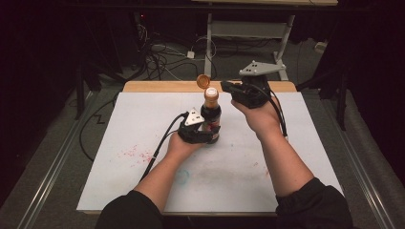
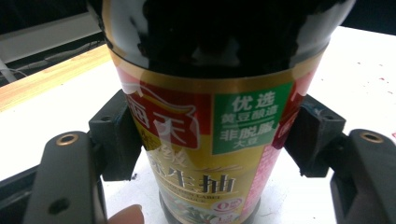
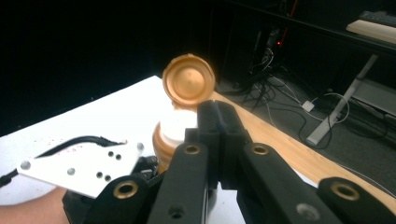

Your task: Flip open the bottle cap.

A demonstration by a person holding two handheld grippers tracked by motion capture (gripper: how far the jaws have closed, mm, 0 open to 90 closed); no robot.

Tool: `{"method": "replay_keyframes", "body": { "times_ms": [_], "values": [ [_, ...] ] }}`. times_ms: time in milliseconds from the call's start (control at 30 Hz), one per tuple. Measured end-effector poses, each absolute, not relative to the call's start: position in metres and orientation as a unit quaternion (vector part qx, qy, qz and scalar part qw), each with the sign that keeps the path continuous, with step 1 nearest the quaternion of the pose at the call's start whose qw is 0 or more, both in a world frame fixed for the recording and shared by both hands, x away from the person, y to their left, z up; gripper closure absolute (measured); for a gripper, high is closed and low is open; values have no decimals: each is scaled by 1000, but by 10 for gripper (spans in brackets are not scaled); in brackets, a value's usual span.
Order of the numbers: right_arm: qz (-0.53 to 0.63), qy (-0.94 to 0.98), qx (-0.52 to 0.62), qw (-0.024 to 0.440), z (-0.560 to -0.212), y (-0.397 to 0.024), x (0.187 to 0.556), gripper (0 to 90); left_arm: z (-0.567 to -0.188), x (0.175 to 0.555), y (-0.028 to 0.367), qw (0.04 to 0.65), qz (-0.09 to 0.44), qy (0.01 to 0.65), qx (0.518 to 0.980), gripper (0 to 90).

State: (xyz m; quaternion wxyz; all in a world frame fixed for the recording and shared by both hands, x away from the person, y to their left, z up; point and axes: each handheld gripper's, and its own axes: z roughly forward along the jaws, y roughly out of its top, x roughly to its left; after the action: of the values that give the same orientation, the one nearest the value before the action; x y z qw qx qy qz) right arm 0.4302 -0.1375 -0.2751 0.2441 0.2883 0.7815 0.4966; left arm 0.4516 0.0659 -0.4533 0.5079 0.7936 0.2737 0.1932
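Glossy dark bottle (image 2: 205,140); round gold flip-cap (image 3: 188,83) open

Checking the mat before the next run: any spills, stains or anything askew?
Yes: red speckles stain the white mat at its left, and a faint teal ring sits between the forearms. The bottle stands upright in the left gripper, its gold flip cap hinged open; nothing visibly spilling from it.
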Motion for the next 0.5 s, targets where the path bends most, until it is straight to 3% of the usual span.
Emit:
{"method": "replay_keyframes", "body": {
  "times_ms": [267, 500],
  "values": [
    [489, 784, 299, 239, -300, -150, 429, 900, -452, 451, 66, 504, 191, 275, 796, 278],
    [474, 791, 320, 219, -350, -159, 430, 900, -452, 450, 66, 504, 192, 277, 795, 275]
  ]
}}
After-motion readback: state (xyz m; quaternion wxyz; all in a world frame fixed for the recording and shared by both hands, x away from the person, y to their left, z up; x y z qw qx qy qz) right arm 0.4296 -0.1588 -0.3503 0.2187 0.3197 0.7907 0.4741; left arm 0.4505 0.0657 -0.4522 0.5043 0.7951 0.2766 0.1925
